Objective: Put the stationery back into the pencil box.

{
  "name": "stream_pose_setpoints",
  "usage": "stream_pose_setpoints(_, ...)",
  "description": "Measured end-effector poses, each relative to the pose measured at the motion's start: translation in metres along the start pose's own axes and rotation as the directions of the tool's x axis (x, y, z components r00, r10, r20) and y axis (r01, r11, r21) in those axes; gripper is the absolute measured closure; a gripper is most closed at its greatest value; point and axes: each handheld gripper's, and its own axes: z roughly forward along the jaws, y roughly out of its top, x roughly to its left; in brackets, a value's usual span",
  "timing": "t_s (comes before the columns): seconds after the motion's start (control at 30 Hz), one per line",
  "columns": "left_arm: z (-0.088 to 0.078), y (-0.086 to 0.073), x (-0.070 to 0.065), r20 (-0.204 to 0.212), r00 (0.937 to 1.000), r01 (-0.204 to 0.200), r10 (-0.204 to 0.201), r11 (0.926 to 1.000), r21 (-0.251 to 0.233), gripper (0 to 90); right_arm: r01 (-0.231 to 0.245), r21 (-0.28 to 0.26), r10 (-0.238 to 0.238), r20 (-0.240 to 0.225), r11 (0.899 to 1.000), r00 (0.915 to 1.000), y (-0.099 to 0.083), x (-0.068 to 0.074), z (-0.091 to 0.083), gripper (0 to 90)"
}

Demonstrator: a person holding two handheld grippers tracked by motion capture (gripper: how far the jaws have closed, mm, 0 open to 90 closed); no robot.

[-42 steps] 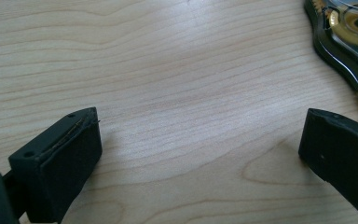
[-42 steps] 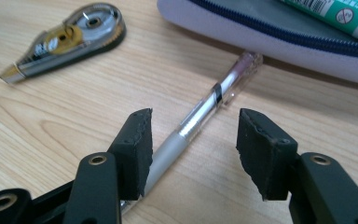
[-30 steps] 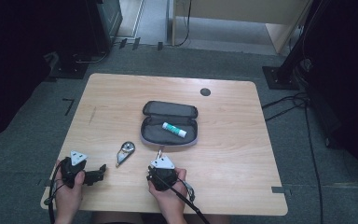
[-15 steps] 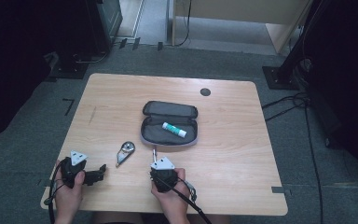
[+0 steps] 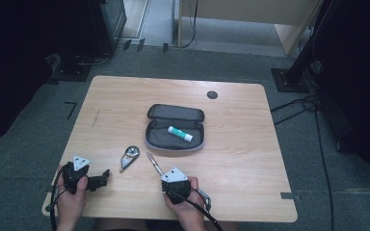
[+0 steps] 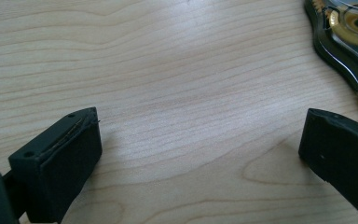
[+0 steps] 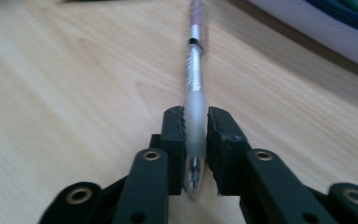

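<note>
The right gripper [image 7: 196, 140] is pinching a pen [image 7: 196, 93] by its frosted lower barrel; the jaws have just been closing, and both pads are now pressing on it. The pen is lying along the jaws, its far end pointing toward the open pencil case [image 5: 175, 128] near the middle of the table [image 5: 250, 159]. A glue stick [image 5: 180, 134] is already lying inside the case. The left gripper [image 6: 200, 154] is resting with jaws spread wide over bare wood, gripping nothing, a correction tape dispenser [image 5: 129, 156] just beside it. Judgement: pickup is in progress; the next move is calling for a lift, a carry over the near rim, and release inside.
</note>
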Motion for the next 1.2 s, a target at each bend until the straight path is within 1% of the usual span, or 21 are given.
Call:
stream_pose_setpoints(0.03,0.0,0.0,0.0,0.0,1.0,0.0,0.0,1.0,0.0,0.0,-0.011,-0.009,0.011,-0.014,1.0,0.9998,-0.002,-0.001,-0.001,80.2)
stream_pose_setpoints(0.07,0.0,0.0,0.0,0.0,1.0,-0.002,0.002,1.0,0.002,0.0,-0.048,-0.014,0.048,-0.031,0.999,0.9984,-0.003,-0.004,-0.001,80.9)
stream_pose_setpoints(0.1,0.0,0.0,0.0,0.0,1.0,-0.002,0.002,1.0,0.001,0.0,-0.054,-0.013,0.053,-0.048,0.998,0.9974,-0.003,-0.007,-0.002,81.2)
stream_pose_setpoints(0.13,0.0,0.0,0.0,0.0,1.0,0.0,0.0,1.0,0.0,0.0,-0.056,-0.001,0.056,-0.056,0.998,0.9969,-0.002,-0.009,-0.002,81.4)
stream_pose_setpoints(0.2,0.0,0.0,0.0,0.0,1.0,0.0,0.0,1.0,0.0,0.0,-0.048,0.002,0.048,-0.064,0.999,0.9968,-0.002,-0.012,-0.002,81.5)
stream_pose_setpoints(0.27,0.0,0.0,0.0,0.0,1.0,0.0,0.0,1.0,0.0,0.0,-0.029,-0.008,0.028,-0.078,1.0,0.9966,-0.001,-0.013,-0.004,81.6)
stream_pose_setpoints(0.37,0.0,0.0,0.0,0.0,1.0,0.001,-0.001,1.0,0.0,0.0,0.009,-0.023,-0.01,-0.073,1.0,0.9973,0.002,-0.018,-0.011,81.6)
stream_pose_setpoints(0.43,0.0,0.0,0.0,0.0,1.0,0.0,0.0,1.0,0.0,0.0,0.013,-0.042,-0.016,-0.085,0.999,0.9962,0.005,-0.024,-0.019,81.6)
stream_pose_setpoints(0.5,0.0,0.0,0.0,0.0,1.0,0.0,0.0,1.0,0.0,0.0,0.02,-0.054,-0.024,-0.078,0.998,0.9967,0.008,-0.03,-0.025,81.6)
stream_pose_setpoints(0.57,0.0,0.0,0.0,0.0,1.0,0.0,0.0,1.0,0.0,0.0,0.03,-0.069,-0.036,-0.084,0.997,0.9958,0.012,-0.036,-0.032,81.7)
stream_pose_setpoints(0.67,0.0,0.0,0.0,0.0,1.0,-0.001,0.001,1.0,0.002,0.0,0.03,-0.091,-0.038,-0.087,0.995,0.9955,0.019,-0.046,-0.042,81.6)
stream_pose_setpoints(0.73,0.0,0.0,0.0,0.0,1.0,0.0,0.0,1.0,0.0,0.0,0.045,-0.1,-0.052,-0.068,0.994,0.9963,0.025,-0.053,-0.047,81.6)
stream_pose_setpoints(0.77,0.0,0.0,0.0,0.0,1.0,-0.002,0.002,1.0,0.002,0.0,0.043,-0.104,-0.05,-0.068,0.994,0.9964,0.028,-0.056,-0.05,81.6)
stream_pose_setpoints(0.83,0.0,0.0,0.0,0.0,1.0,-0.002,0.002,1.0,0.002,0.0,0.056,-0.115,-0.062,-0.054,0.992,0.9966,0.035,-0.065,-0.054,81.6)
stream_pose_setpoints(0.87,0.0,0.0,0.0,0.0,1.0,0.0,0.0,1.0,0.0,0.0,0.062,-0.121,-0.068,-0.048,0.991,0.9965,0.039,-0.069,-0.054,81.6)
stream_pose_setpoints(0.93,0.0,0.0,0.0,0.0,1.0,0.0,0.0,1.0,0.0,0.0,0.064,-0.125,-0.071,-0.051,0.99,0.9962,0.046,-0.079,-0.053,81.5)
stream_pose_setpoints(1.03,0.0,0.0,0.0,0.0,1.0,0.001,-0.001,1.0,-0.001,0.0,0.075,-0.112,-0.081,-0.054,0.991,0.9952,0.059,-0.094,-0.045,81.5)
stream_pose_setpoints(1.07,0.0,0.0,0.0,0.0,1.0,0.0,0.0,1.0,0.0,0.0,0.077,-0.102,-0.083,-0.056,0.992,0.995,0.061,-0.097,-0.043,81.5)
stream_pose_setpoints(1.1,0.0,0.0,0.0,0.0,1.0,-0.003,0.003,1.0,0.003,0.0,0.092,-0.098,-0.097,-0.051,0.991,0.994,0.065,-0.101,-0.04,81.4)
stream_pose_setpoints(1.17,0.0,0.0,0.0,0.0,1.0,0.0,0.0,1.0,0.0,0.0,0.102,-0.081,-0.107,-0.054,0.991,0.9928,0.073,-0.107,-0.033,81.4)
stream_pose_setpoints(1.2,0.0,0.0,0.0,-0.001,1.0,-0.001,0.001,1.0,0.0,0.0,0.115,-0.069,-0.119,-0.049,0.991,0.9917,0.077,-0.11,-0.029,81.4)
